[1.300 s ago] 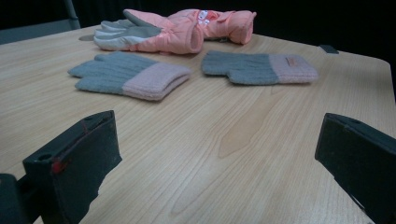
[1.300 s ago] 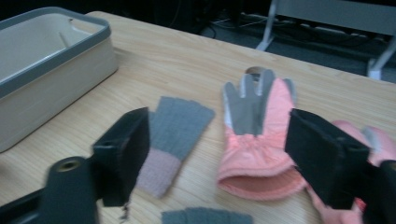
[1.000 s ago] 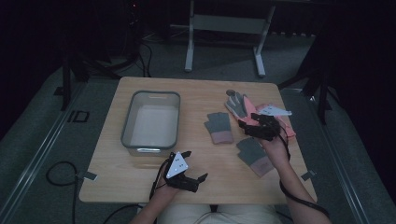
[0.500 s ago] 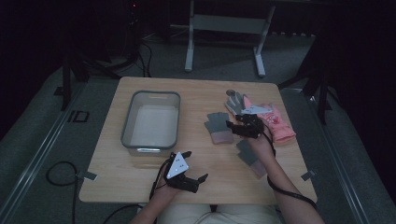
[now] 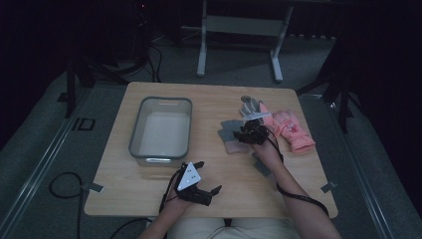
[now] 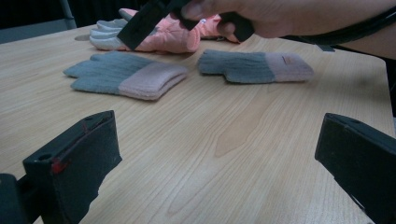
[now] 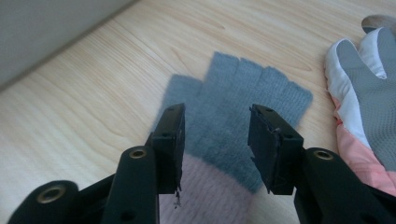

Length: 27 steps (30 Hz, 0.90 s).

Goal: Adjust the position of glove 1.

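right gripper (image 5: 250,133) is hanging over the grey knitted glove with a pink ribbed cuff (image 7: 238,116), which is lying flat on the light wooden table (image 5: 224,189) right of centre, just right of the clear plastic bin (image 5: 161,130). in the right gripper view the two black fingers (image 7: 170,140) are standing either side of the glove's palm near the cuff, gap visible between them, glove directly beneath. the fingers have just been closing in, with the glove below the gap; they are not clamped on anything. whether the tips are touching the knit is hard to tell from this angle, possibly just above it.

second grey knitted glove with a pink cuff (image 6: 254,66) is lying on the table nearer the person, just beside the first, partly under the right hand in the high view. pink and white padded glove (image 5: 293,128) is lying to the right of the grey pair, another white and grey glove (image 5: 251,105) just behind it, touching.

left gripper (image 5: 206,191) is sitting low at the near edge of the table, well apart from the gloves. its fingers (image 6: 77,163) are spread wide, released, with bare table between them. the left gripper view is looking across the table at both grey gloves, with the right hand (image 6: 280,16) above them.
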Each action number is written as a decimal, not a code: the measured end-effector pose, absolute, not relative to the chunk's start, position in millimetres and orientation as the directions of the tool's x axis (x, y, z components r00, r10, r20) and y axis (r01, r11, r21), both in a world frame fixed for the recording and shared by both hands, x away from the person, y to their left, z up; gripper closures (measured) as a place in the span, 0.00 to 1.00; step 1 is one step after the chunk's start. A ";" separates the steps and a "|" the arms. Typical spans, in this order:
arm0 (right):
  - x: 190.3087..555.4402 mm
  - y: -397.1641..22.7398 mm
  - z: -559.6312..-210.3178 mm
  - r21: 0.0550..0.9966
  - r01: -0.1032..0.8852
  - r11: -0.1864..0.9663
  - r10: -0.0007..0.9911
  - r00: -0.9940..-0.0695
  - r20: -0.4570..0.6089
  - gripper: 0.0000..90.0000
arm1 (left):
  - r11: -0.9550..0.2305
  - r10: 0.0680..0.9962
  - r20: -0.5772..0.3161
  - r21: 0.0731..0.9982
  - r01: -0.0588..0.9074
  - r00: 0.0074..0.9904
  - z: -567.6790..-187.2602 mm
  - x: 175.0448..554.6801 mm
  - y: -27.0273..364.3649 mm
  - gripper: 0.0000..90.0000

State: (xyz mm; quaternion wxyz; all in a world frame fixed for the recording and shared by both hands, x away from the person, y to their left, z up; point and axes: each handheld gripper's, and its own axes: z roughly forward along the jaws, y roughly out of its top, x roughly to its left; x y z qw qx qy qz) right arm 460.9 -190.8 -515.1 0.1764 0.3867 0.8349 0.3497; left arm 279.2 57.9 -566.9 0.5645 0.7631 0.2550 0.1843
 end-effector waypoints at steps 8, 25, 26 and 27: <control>482.8 -185.1 -533.5 0.683 0.560 0.468 0.783 -0.621 -0.028 0.67 | -0.232 0.595 -0.007 0.956 0.180 0.804 -566.9 279.1 57.9 0.00; 493.8 -176.8 -547.0 0.657 0.561 0.503 0.775 -0.630 -0.055 0.85 | -0.229 0.598 -0.005 0.957 0.177 0.801 -567.0 278.6 58.1 0.00; 493.5 -175.4 -546.4 0.652 0.571 0.498 0.783 -0.620 -0.054 0.88 | -0.229 0.598 -0.006 0.957 0.178 0.801 -567.0 278.7 58.1 0.00; 493.3 -174.6 -546.2 0.652 0.577 0.493 0.788 -0.614 -0.052 0.89 | -0.229 0.599 -0.007 0.957 0.179 0.801 -567.0 278.9 58.1 0.00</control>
